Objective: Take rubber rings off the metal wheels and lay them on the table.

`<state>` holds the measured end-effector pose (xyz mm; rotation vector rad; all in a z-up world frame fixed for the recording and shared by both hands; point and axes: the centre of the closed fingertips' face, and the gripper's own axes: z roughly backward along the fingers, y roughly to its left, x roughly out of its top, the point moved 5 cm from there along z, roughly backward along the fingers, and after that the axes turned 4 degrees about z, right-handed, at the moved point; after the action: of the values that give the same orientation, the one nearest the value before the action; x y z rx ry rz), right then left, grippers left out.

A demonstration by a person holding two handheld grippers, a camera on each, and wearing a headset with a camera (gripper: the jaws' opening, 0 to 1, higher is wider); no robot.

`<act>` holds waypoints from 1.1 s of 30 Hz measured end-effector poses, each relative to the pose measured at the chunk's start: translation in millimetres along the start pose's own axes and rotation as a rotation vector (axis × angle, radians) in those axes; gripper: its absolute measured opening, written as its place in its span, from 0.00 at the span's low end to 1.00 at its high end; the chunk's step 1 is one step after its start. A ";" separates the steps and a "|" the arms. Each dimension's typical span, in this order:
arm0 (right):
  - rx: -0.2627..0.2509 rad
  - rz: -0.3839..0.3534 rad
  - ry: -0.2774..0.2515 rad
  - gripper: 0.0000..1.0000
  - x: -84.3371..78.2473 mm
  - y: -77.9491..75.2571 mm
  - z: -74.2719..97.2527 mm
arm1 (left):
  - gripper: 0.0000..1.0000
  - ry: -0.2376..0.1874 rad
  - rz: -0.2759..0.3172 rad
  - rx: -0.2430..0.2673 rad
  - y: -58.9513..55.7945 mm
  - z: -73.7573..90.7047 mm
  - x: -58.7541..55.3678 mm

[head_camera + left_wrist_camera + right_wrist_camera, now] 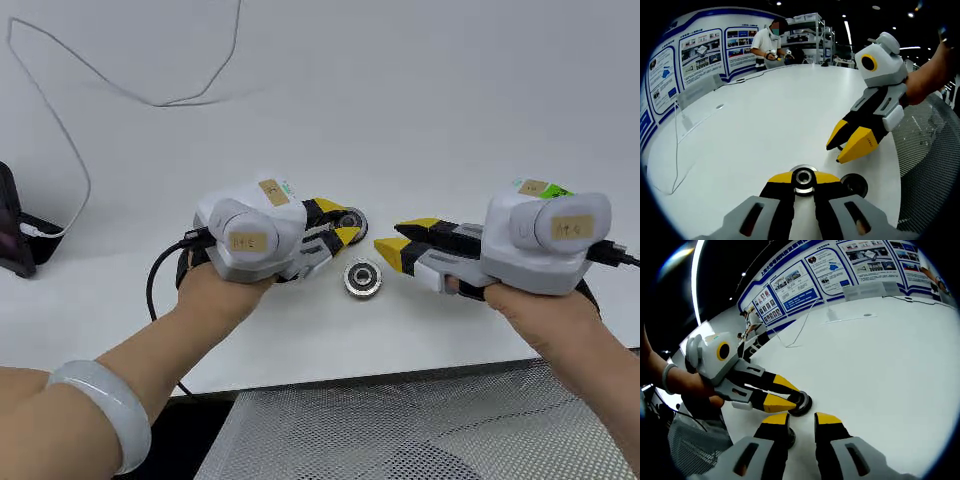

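metal wheel (pixel 803 177) clamped between closed jaws of left gripper (pixel 338 221), right gripper (pixel 403 240) held with jaws parted, empty, second wheel (pixel 362 278) laid on white table (pixel 420 110) between grippers

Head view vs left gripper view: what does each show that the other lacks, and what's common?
Head view: a dark device at the table's left edge and a bracelet on the wrist. Left gripper view: a person standing at the far end and wall posters. Both: the left gripper shut on a wheel, the open right gripper, and a second wheel lying on the white table.
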<state>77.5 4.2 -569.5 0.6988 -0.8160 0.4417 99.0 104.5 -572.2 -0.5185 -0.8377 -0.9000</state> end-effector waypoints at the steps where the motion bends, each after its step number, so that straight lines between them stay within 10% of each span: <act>1: 0.003 -0.034 -0.007 0.20 0.2 -1.6 -2.5 | 0.14 -0.001 -0.001 -0.001 0.3 0.0 0.1; 33: 0.064 -0.393 -0.023 0.16 -0.9 -7.2 -33.0 | 0.14 -0.026 0.014 -0.007 0.5 -0.4 -1.3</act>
<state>98.0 22.6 -589.0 0.9029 -0.6674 0.1049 99.2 105.2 -573.5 -0.5430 -0.8540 -0.8853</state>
